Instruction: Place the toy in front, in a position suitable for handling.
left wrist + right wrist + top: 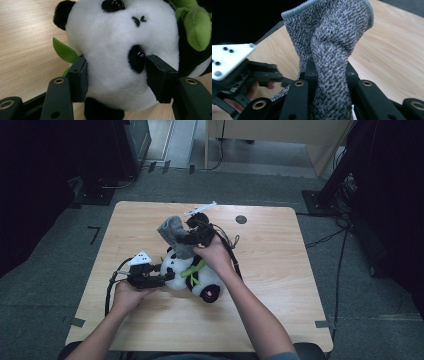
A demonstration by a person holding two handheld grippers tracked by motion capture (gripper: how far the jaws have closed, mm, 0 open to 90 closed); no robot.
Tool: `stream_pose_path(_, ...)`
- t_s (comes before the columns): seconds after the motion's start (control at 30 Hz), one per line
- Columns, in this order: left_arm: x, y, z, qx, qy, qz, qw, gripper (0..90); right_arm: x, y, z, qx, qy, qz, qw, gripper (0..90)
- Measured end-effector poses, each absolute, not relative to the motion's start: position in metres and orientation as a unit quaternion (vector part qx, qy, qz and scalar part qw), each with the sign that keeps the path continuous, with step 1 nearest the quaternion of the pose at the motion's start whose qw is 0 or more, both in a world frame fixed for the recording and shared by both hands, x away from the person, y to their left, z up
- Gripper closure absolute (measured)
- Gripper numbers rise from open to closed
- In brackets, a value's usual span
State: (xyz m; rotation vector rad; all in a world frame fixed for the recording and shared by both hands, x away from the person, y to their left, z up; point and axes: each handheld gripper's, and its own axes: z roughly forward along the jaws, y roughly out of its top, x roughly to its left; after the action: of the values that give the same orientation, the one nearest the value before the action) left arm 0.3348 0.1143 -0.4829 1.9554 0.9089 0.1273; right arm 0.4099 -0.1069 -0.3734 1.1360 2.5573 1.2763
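At the centre of the high view, a plush panda (192, 272) is seen in white with black ears, eye patches and limbs, green leaves and a pink patch. Above it, a knitted cloth (332, 47) is flecked in grey and dark grey, with a plain grey hem. Both grippers are black; the table (270, 285) is light wood-grained.

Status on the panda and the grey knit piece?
Done: left gripper clamps the plush panda's head on the table. In hand: right gripper pinches the grey knit piece, lifted above the panda. Left: it isn't on the panda or set down yet.
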Motion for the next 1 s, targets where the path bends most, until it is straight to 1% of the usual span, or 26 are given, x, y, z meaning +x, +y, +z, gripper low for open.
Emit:
stream_pose_path(0.17, 0.335, 0.114, -0.482, 0.800, 0.373, 0.053, 0.466, 41.4, 0.410, -0.082, -0.389, 0.359, 0.848, 0.389, 0.011, 73.5)
stream_pose_path(0.33, 0.336, 0.113, -0.482, 0.798, 0.378, 0.053, 0.465, 41.9, 0.417, -0.081, -0.408, 0.372, 0.853, 0.366, -0.005, 73.1)
stream_pose_path(0.43, 0.336, 0.113, -0.482, 0.797, 0.382, 0.051, 0.465, 42.5, 0.421, -0.087, -0.409, 0.376, 0.855, 0.358, 0.010, 72.7)
stream_pose_path(0.63, 0.337, 0.111, -0.480, 0.796, 0.386, 0.052, 0.462, 44.5, 0.427, -0.096, -0.411, 0.392, 0.852, 0.348, 0.010, 73.0)
stream_pose_path(0.9, 0.337, 0.111, -0.479, 0.795, 0.390, 0.053, 0.461, 46.0, 0.426, -0.101, -0.408, 0.373, 0.865, 0.333, 0.051, 76.1)
stream_pose_path(1.0, 0.337, 0.111, -0.479, 0.796, 0.390, 0.054, 0.460, 46.2, 0.426, -0.105, -0.407, 0.375, 0.865, 0.328, 0.058, 77.2)
